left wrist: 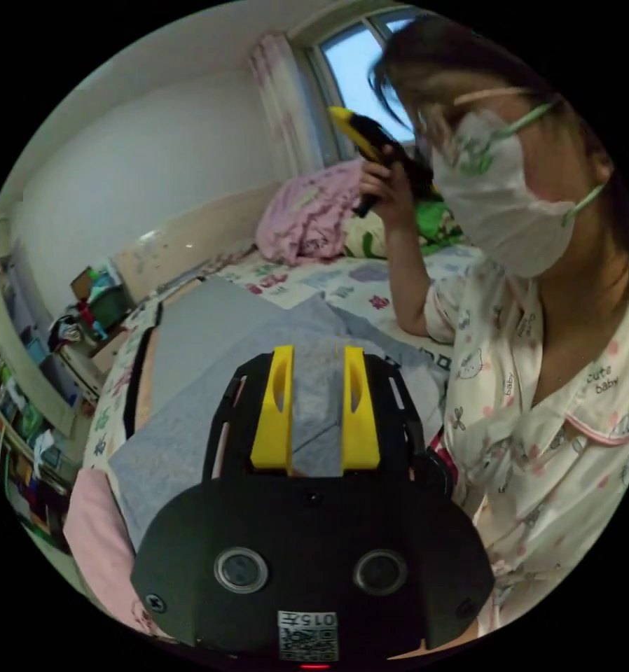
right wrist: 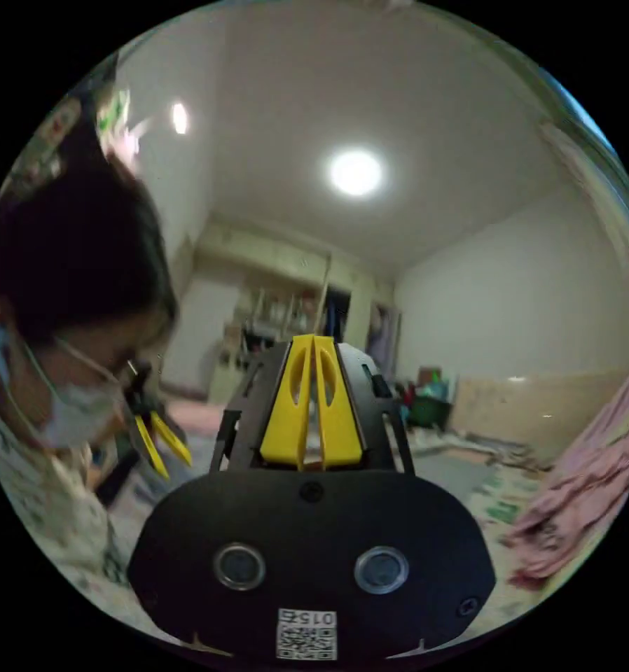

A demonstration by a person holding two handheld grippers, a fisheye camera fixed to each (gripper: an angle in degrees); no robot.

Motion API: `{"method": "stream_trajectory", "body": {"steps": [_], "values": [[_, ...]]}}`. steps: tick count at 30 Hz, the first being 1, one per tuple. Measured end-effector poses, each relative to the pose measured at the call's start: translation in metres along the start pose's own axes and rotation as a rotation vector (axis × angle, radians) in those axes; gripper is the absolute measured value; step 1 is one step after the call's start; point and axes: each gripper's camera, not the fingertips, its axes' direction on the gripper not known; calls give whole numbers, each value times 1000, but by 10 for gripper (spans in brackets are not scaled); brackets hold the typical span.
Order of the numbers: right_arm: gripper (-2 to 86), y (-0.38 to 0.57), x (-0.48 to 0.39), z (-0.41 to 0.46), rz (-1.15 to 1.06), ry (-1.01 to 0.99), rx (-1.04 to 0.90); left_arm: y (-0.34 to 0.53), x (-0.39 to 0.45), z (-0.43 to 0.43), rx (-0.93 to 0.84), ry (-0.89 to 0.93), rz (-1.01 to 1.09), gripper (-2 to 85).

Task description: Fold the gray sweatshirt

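Note:
The gray sweatshirt (left wrist: 188,427) lies spread on the bed in the left gripper view, with a fold ridge running past my left gripper (left wrist: 318,350). That gripper hovers over it, jaws apart, nothing pinched between them. A person's hand holds my right gripper (left wrist: 360,133) raised beside the head, away from the cloth. In the right gripper view my right gripper (right wrist: 313,341) has its yellow jaws pressed together on nothing and points out into the room. My left gripper (right wrist: 159,437) shows low on the left there, jaws spread.
A person in a mask and patterned pyjamas (left wrist: 538,434) leans over the bed's near side. A crumpled pink blanket (left wrist: 307,217) sits at the head of the patterned bed sheet (left wrist: 342,280). Pink cloth (left wrist: 97,532) hangs at the near corner. Clutter (left wrist: 90,301) lines the wall.

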Motion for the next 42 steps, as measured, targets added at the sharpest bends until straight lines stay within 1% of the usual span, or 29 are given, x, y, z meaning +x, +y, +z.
{"method": "stream_trajectory", "body": {"steps": [2,3,4,5,7,10,13,17,21,23,25,26,29,31,33,35,37,39,40,41,42], "values": [[21,23,7,68,-173,-41,-386,-22,-7,26,-96,60,50,106],[40,32,8,84,-206,-68,-466,-32,-13,43,-160,79,68,107],[77,50,8,113,-263,-145,-599,-36,-16,50,-188,81,70,106],[89,66,8,139,-304,-222,-704,-41,-23,60,-227,76,68,104],[98,78,13,170,-295,-300,-779,-46,-33,69,-255,88,70,98],[105,80,23,203,-228,-403,-780,-54,-50,71,-253,95,56,89],[114,87,21,234,-216,-427,-856,-60,-68,66,-230,111,29,82],[126,87,16,280,-191,-511,-937,-65,-81,60,-201,101,28,69],[125,99,7,324,-180,-482,-1108,-65,-93,58,-182,107,7,49],[98,108,3,350,-158,-503,-1202,-63,-97,58,-170,117,-8,38],[63,113,-2,364,-188,-446,-1232,-60,-98,59,-165,127,-7,28],[48,114,-2,371,-176,-451,-1237,-58,-96,60,-164,130,2,25],[39,117,2,389,-105,-391,-1302,-54,-89,57,-129,171,19,20],[39,124,3,402,-61,-402,-1344,-52,-83,62,-145,180,21,18],[40,132,2,414,-33,-422,-1374,-42,-63,92,-258,129,63,19],[46,132,-2,418,-29,-427,-1373,-29,-51,111,-286,115,55,20],[50,127,-14,411,-99,-394,-1339,-16,-50,107,-266,119,18,24],[52,120,-29,404,-178,-340,-1299,12,-56,83,-169,176,-74,30],[53,114,-39,399,-222,-310,-1270,22,-58,73,-130,175,-95,33],[60,108,-48,394,-261,-272,-1244,44,-61,49,-46,136,-151,38],[63,104,-53,391,-278,-250,-1228,70,-65,24,35,57,-235,43]]}}
